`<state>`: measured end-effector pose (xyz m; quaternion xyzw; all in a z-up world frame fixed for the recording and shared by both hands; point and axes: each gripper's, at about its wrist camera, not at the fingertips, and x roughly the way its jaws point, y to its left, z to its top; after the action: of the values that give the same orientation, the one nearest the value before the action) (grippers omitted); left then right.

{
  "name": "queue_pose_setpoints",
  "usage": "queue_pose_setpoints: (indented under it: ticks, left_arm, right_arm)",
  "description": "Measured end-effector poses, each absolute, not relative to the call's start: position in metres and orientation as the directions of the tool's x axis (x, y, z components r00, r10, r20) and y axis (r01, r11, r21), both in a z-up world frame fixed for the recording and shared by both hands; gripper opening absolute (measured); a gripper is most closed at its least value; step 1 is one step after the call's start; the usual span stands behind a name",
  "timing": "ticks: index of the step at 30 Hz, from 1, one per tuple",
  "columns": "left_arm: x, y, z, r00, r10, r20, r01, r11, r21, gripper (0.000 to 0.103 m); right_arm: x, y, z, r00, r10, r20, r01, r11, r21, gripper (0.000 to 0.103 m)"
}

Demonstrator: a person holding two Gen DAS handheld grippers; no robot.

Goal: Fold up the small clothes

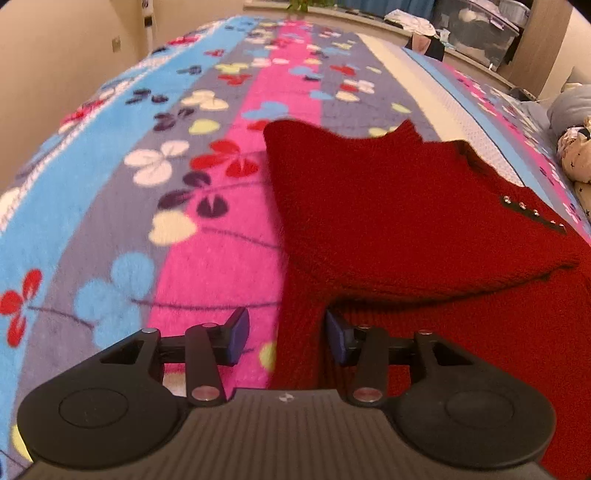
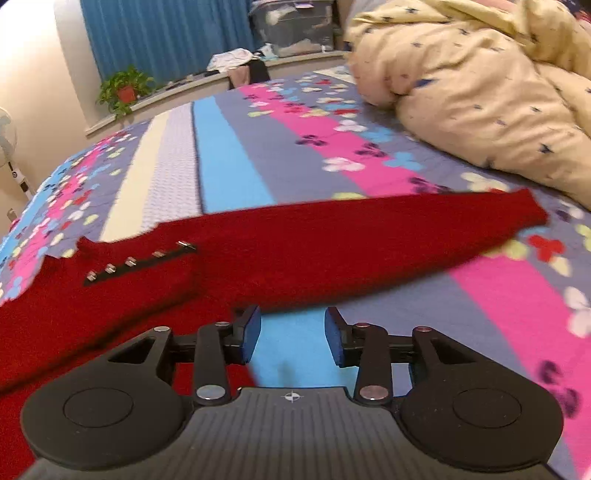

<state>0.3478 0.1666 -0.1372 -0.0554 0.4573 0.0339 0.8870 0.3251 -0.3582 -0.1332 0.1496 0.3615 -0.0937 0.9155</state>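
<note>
A red knitted sweater (image 1: 388, 221) lies on a striped floral blanket (image 1: 147, 184). A folded part lies over its lower body, and a black strip with metal studs (image 1: 532, 212) shows at the right. My left gripper (image 1: 290, 338) is open and hovers at the sweater's left edge; red knit shows below the gap, but the pads do not press it. In the right wrist view the sweater (image 2: 295, 251) stretches one sleeve (image 2: 509, 214) out to the right. My right gripper (image 2: 293, 339) is open over a blue stripe of the blanket (image 2: 295, 354), just in front of the sweater's near edge, holding nothing.
A bunched cream duvet with dark stars (image 2: 480, 92) fills the bed's far right. Beyond the bed a window ledge carries a potted plant (image 2: 123, 90), loose clothes (image 2: 232, 61) and a clear storage box (image 2: 295, 26). A standing fan (image 2: 5, 140) is at the left.
</note>
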Motion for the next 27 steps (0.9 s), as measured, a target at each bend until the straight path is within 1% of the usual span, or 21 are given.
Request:
queue_pose_setpoints:
  ticks: [4, 8, 9, 11, 12, 14, 17, 18, 20, 21, 23, 24, 25, 26, 27]
  left_arm:
    - [0.34, 0.157, -0.117, 0.646, -0.006, -0.763, -0.074, 0.995, -0.071, 0.05]
    - [0.328, 0.146, -0.107, 0.679, 0.025, -0.734, -0.068, 0.997, -0.028, 0.05]
    - [0.322, 0.141, -0.101, 0.689, 0.034, -0.724, -0.066, 0.998, -0.015, 0.05]
    - [0.307, 0.137, -0.087, 0.718, 0.042, -0.695, -0.054, 0.999, 0.004, 0.051]
    - [0.297, 0.135, -0.079, 0.73, 0.05, -0.682, -0.049, 0.999, 0.02, 0.051]
    - [0.281, 0.129, -0.065, 0.738, 0.086, -0.67, -0.058, 0.996, 0.064, 0.051]
    - [0.257, 0.118, -0.042, 0.746, 0.174, -0.643, -0.102, 0.984, 0.148, 0.051]
    - [0.248, 0.115, -0.035, 0.752, 0.191, -0.631, -0.118, 0.981, 0.156, 0.054]
    - [0.232, 0.109, -0.028, 0.769, 0.195, -0.609, -0.143, 0.981, 0.133, 0.064]
    - [0.226, 0.105, -0.03, 0.774, 0.201, -0.6, -0.154, 0.98, 0.129, 0.069]
    - [0.219, 0.095, -0.045, 0.779, 0.239, -0.58, -0.183, 0.971, 0.155, 0.071]
    - [0.218, 0.088, -0.058, 0.775, 0.266, -0.573, -0.191, 0.963, 0.188, 0.071]
    - [0.22, 0.081, -0.072, 0.758, 0.297, -0.58, -0.191, 0.952, 0.238, 0.071]
    - [0.229, 0.073, -0.087, 0.716, 0.338, -0.611, -0.184, 0.935, 0.302, 0.071]
    - [0.237, 0.067, -0.096, 0.684, 0.36, -0.635, -0.178, 0.926, 0.333, 0.071]
  right_arm:
    - [0.278, -0.375, -0.129, 0.73, -0.039, -0.682, 0.221, 0.958, 0.182, 0.044]
    - [0.247, -0.372, -0.134, 0.763, -0.014, -0.646, 0.143, 0.979, 0.147, 0.05]
    - [0.243, -0.372, -0.138, 0.766, -0.018, -0.642, 0.142, 0.98, 0.143, 0.05]
    - [0.243, -0.375, -0.144, 0.74, -0.029, -0.672, 0.163, 0.977, 0.138, 0.05]
    - [0.242, -0.376, -0.141, 0.752, -0.026, -0.659, 0.169, 0.973, 0.155, 0.05]
    - [0.242, -0.379, -0.136, 0.778, -0.01, -0.628, 0.159, 0.97, 0.182, 0.05]
    - [0.248, -0.38, -0.138, 0.777, -0.016, -0.63, 0.162, 0.971, 0.175, 0.049]
    - [0.249, -0.382, -0.137, 0.781, -0.012, -0.625, 0.165, 0.968, 0.188, 0.049]
    - [0.252, -0.384, -0.137, 0.788, -0.006, -0.615, 0.17, 0.963, 0.209, 0.049]
    - [0.254, -0.385, -0.137, 0.788, -0.009, -0.615, 0.175, 0.962, 0.21, 0.049]
    - [0.257, -0.388, -0.138, 0.785, -0.012, -0.619, 0.184, 0.959, 0.215, 0.049]
    - [0.258, -0.39, -0.138, 0.784, -0.012, -0.621, 0.189, 0.957, 0.221, 0.049]
    - [0.258, -0.392, -0.139, 0.783, -0.013, -0.622, 0.194, 0.955, 0.224, 0.049]
    - [0.259, -0.394, -0.14, 0.781, -0.013, -0.624, 0.197, 0.954, 0.227, 0.049]
    - [0.26, -0.396, -0.14, 0.78, -0.012, -0.625, 0.198, 0.953, 0.229, 0.049]
